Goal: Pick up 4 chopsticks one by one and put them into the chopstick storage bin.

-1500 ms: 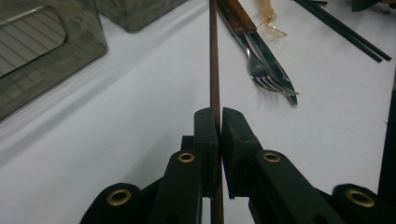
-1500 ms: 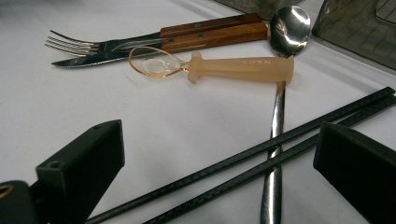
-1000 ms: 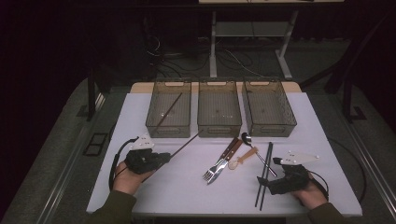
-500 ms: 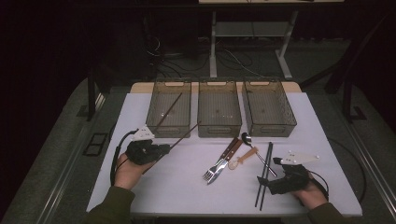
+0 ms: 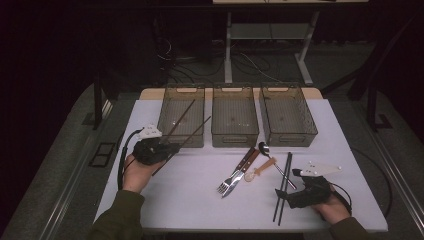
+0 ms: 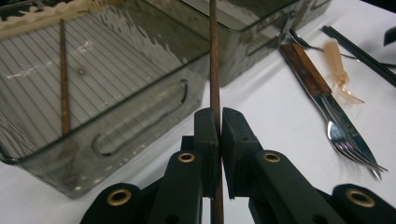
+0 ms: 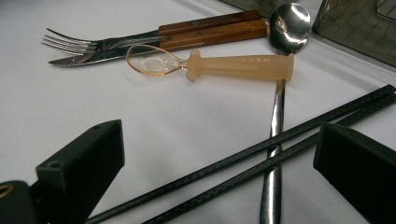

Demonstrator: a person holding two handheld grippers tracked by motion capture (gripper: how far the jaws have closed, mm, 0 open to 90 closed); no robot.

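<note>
My left gripper [image 5: 171, 148] [image 6: 219, 115] is shut on a brown chopstick [image 5: 192, 132] [image 6: 214, 60] that slants up over the front rim of the left bin [image 5: 168, 136] [image 6: 140, 105]. A second brown chopstick [image 5: 181, 118] [image 6: 63, 79] lies inside that bin. My right gripper [image 5: 284, 193] [image 7: 219, 137] rests open near the front right of the table. Its jaws stand on either side of a pair of black chopsticks [image 5: 283, 186] [image 7: 280, 144] without touching them.
Middle bin [image 5: 235, 136] and right bin [image 5: 289, 135] stand in a row at the back. A wooden-handled fork and knife [image 5: 239, 172] [image 7: 187, 30], a translucent small spoon [image 5: 260, 170] [image 7: 233, 66] and a metal spoon [image 5: 265, 149] [image 7: 288, 21] lie mid-table on the white table [image 5: 190, 200].
My left gripper has carried the brown chopstick forward and up from the table towards the left bin. The right gripper has stayed put.
</note>
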